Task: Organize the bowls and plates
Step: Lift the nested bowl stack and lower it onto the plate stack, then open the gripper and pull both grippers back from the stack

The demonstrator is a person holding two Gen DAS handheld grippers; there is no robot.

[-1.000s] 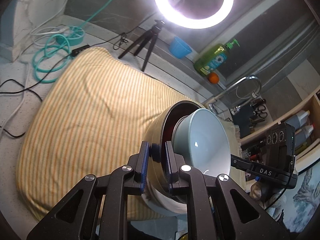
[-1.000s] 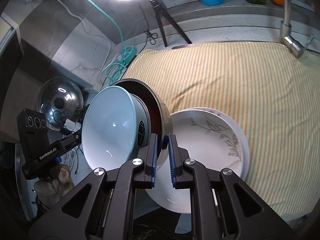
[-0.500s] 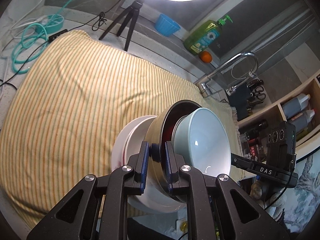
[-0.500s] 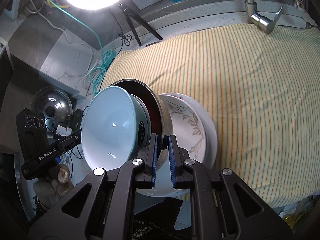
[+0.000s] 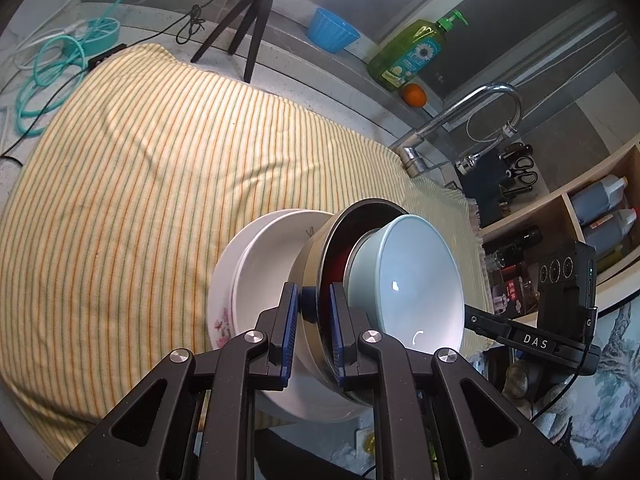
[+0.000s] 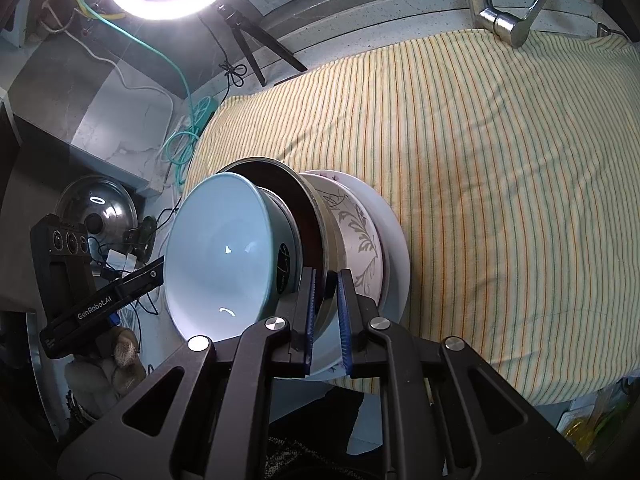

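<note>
A metal bowl (image 5: 320, 248) with a dark red inside holds a pale blue bowl (image 5: 412, 280) nested in it. My left gripper (image 5: 314, 312) is shut on the metal bowl's rim. My right gripper (image 6: 325, 304) is shut on the opposite rim of the same metal bowl (image 6: 320, 216), with the blue bowl (image 6: 216, 256) inside. The bowls sit over a stack of white plates (image 5: 260, 256) on the striped cloth; the top plate (image 6: 360, 236) has a grey leaf pattern. Whether the metal bowl touches the plates is hidden.
A yellow striped cloth (image 5: 140, 168) covers the counter. At the back stand a tripod (image 5: 248, 20), a blue cup (image 5: 332, 34), a green soap bottle (image 5: 412, 56), an orange (image 5: 414, 94) and a tap (image 5: 460, 120). A pot lid (image 6: 96, 208) lies left of the counter.
Both grippers, still shut on the metal bowl, carried the nested bowls over the plate stack; the plates now sit closer under the bowls and more of the cloth shows.
</note>
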